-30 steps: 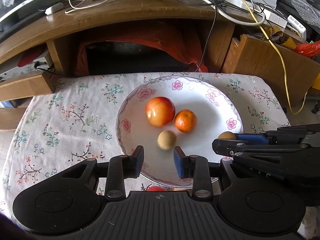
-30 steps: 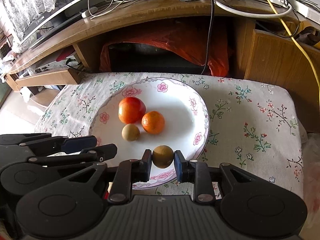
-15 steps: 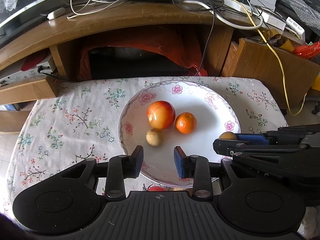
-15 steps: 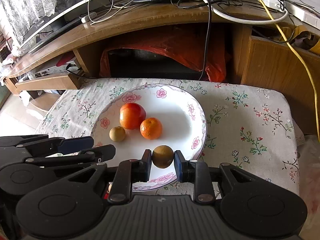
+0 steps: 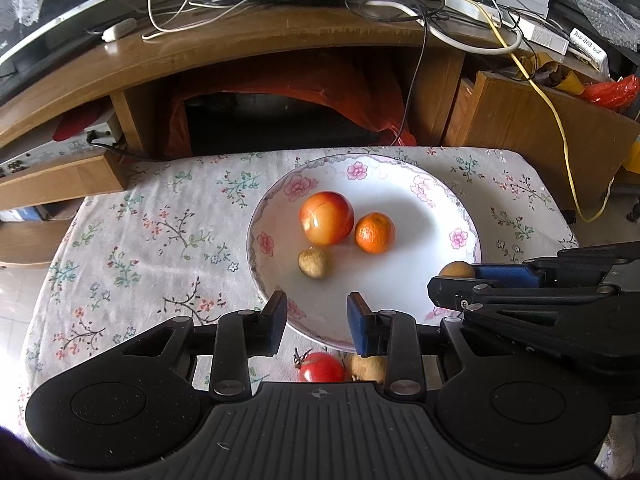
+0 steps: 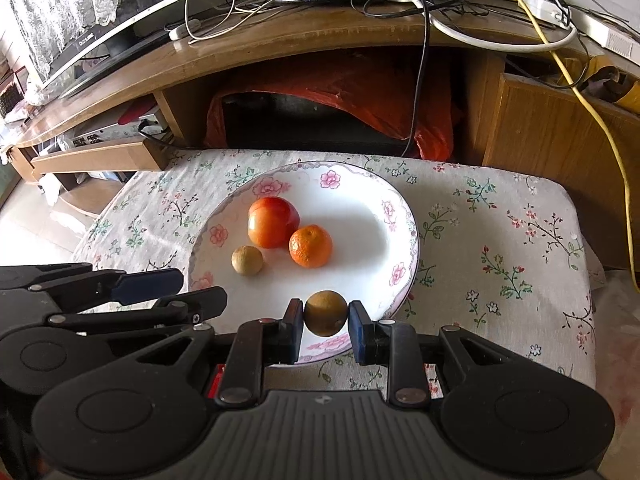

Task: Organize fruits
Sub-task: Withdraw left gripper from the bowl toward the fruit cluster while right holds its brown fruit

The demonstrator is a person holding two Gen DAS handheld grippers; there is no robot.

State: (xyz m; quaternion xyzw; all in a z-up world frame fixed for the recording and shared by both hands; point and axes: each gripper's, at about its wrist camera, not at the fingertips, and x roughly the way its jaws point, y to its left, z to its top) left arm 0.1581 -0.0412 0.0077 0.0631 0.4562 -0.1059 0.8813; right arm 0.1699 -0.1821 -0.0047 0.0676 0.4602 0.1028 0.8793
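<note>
A white floral plate (image 5: 424, 280) (image 6: 368, 216) on the flowered tablecloth holds a red-orange apple (image 5: 326, 223) (image 6: 273, 222), a tangerine (image 5: 375, 232) (image 6: 311, 246) and a small tan round fruit (image 5: 315, 262) (image 6: 247, 260). My left gripper (image 5: 317, 318) is open and empty above the plate's near rim. My right gripper (image 6: 325, 316) is shut on a small brown round fruit (image 6: 326, 313) above the plate's near right rim; that fruit also shows in the left wrist view (image 5: 457, 269). A small red tomato (image 5: 321, 367) and a tan fruit (image 5: 369, 367) lie on the cloth under the left gripper.
A low wooden TV stand (image 6: 280, 40) with tangled cables stands behind the small table. An orange plastic bag (image 6: 360, 92) fills its opening. A wooden box (image 5: 540, 132) stands at the right. The cloth (image 6: 500, 248) lies bare to the plate's right and to its left (image 5: 140, 248).
Both grippers have pulled back and risen a little, so the plate looks farther away. The small tan fruit rolled left on the plate and stopped near the apple. The right gripper keeps its fruit.
</note>
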